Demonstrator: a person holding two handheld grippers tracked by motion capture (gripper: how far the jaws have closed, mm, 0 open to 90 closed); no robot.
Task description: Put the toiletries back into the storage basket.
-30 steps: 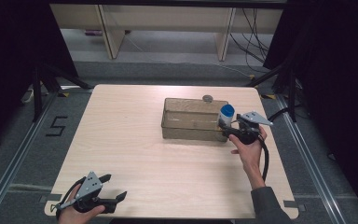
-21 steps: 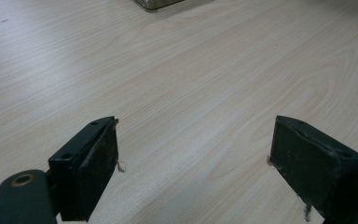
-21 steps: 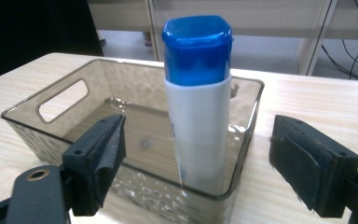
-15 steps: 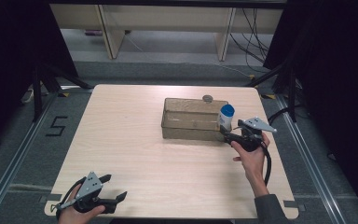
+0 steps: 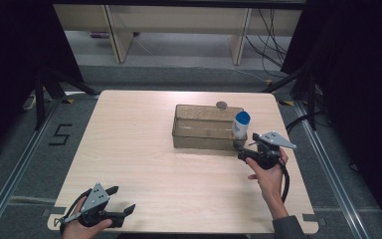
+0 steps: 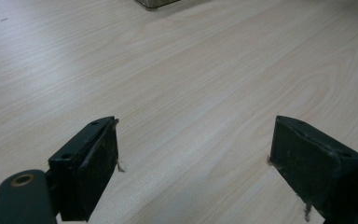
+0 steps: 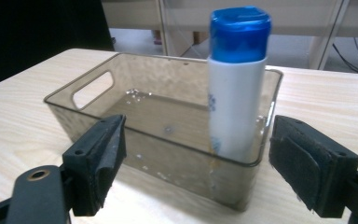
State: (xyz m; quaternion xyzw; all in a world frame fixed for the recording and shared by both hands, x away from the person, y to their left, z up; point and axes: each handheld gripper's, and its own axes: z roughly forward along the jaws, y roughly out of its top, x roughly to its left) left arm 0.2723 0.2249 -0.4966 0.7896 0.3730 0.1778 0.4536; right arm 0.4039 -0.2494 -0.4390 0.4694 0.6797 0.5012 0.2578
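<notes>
- The white bottle with a blue cap (image 5: 240,124) is seen standing upright inside the clear, smoke-tinted plastic bin (image 5: 204,130), in the corner nearest the right tool (image 5: 242,150).
- In the right gripper view, the bottle (image 7: 237,93) is found against the bin's near right corner, its base seen through the bin wall (image 7: 168,154).
- The right tool's jaws are spread wide and nothing is held between them; the pads (image 7: 103,158) are kept on the near side of the bin, apart from the bottle.
- In the high view, the right tool is held level just beside the bin's right end, above the light wooden desk (image 5: 139,149).
- The left tool (image 5: 121,201) is held at the near left edge of the desk, well apart from the bin.
- In the left gripper view, its jaws are seen wide apart with nothing but bare desk (image 6: 191,93) between the pads (image 6: 100,163).
- A small round grey object (image 5: 222,105) is seen on the desk just behind the bin's far wall; what it is cannot be told.
- A cut-out handle (image 7: 92,89) is seen in the bin's far end wall.
</notes>
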